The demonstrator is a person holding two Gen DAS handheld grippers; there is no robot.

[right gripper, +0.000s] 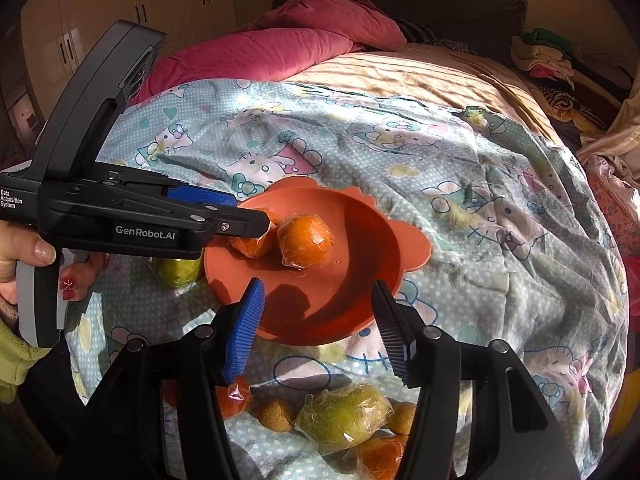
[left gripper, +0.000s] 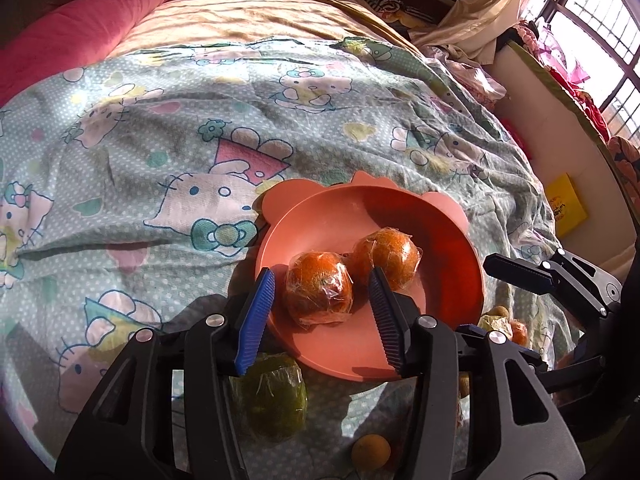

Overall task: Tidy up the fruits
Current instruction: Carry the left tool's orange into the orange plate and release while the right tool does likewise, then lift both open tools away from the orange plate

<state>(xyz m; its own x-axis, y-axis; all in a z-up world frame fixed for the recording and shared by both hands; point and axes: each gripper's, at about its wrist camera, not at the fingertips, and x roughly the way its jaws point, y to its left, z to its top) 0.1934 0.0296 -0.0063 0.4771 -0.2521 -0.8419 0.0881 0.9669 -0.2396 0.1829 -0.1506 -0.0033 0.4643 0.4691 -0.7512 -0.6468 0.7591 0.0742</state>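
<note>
Both grippers hang spread over the bed: left gripper (left gripper: 322,316) around one wrapped orange (left gripper: 319,288) without pinching, right gripper (right gripper: 318,320) empty; two oranges sit in the pink bowl (right gripper: 372,240) (near the bed's front edge)

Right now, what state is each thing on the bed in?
Left claw: open, around the near wrapped orange, pads off it.
Right claw: open, empty, over the plate rim.
Plate: upright, holds two wrapped oranges.
Far orange: in plate.
Green fruit: wrapped, on the bedsheet.
</note>
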